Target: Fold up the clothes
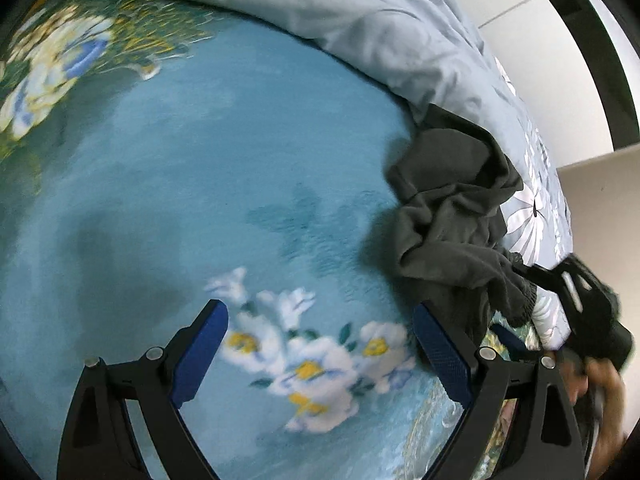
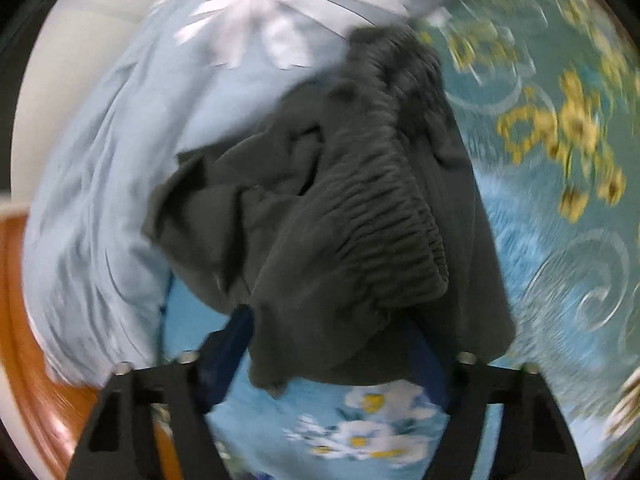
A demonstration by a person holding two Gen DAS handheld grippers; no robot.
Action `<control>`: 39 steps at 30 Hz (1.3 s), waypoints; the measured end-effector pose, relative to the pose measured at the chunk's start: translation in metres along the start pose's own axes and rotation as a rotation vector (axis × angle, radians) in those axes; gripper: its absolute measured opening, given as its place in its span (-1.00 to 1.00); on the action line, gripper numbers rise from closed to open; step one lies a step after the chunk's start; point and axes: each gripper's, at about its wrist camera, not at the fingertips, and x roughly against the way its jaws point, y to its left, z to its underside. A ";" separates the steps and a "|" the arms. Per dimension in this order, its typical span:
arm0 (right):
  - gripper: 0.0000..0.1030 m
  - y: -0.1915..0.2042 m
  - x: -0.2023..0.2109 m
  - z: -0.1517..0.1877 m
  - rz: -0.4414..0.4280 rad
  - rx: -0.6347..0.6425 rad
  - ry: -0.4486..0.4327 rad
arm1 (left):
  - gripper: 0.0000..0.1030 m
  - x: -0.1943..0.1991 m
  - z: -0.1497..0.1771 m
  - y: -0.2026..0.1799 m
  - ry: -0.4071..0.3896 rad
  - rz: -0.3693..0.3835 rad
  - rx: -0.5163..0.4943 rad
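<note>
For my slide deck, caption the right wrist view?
Dark gray garment bunched over the right gripper, above a blue floral blanket.

Bedsheet [image 1: 240,168]: turquoise blue, printed with white flowers with yellow centres [image 1: 308,364], and a green border with yellow blossoms and pale swirls [image 2: 560,128]. Quilt [image 1: 360,12]: pale grey-blue, with large white daisy-like flowers [image 2: 272,12]. Garment [image 2: 340,208]: plain dark grey, ribbed gathered waistband. Left gripper [image 1: 320,344]: black frame, blue pads. Right gripper [image 2: 332,352]: the same colours.
</note>
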 end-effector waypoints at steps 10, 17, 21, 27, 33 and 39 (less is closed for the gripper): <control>-0.80 0.006 0.048 0.007 -0.036 0.199 0.010 | 0.82 0.014 0.019 0.015 0.038 0.037 0.087; -0.83 -0.063 0.142 0.048 -0.003 0.321 -0.057 | 0.82 0.007 0.034 -0.018 0.088 0.116 0.100; -0.84 -0.127 0.180 0.069 0.066 0.322 -0.047 | 0.81 -0.001 0.049 -0.033 0.146 0.162 0.129; -0.84 -0.241 0.202 0.098 0.278 0.238 0.010 | 0.80 -0.017 0.073 -0.068 0.241 0.205 0.129; -0.84 -0.314 0.222 0.127 0.307 0.101 0.028 | 0.80 -0.033 0.074 -0.130 0.266 0.198 0.027; -0.84 -0.328 0.239 0.136 0.317 0.094 -0.005 | 0.80 -0.063 0.055 -0.203 0.274 0.083 -0.082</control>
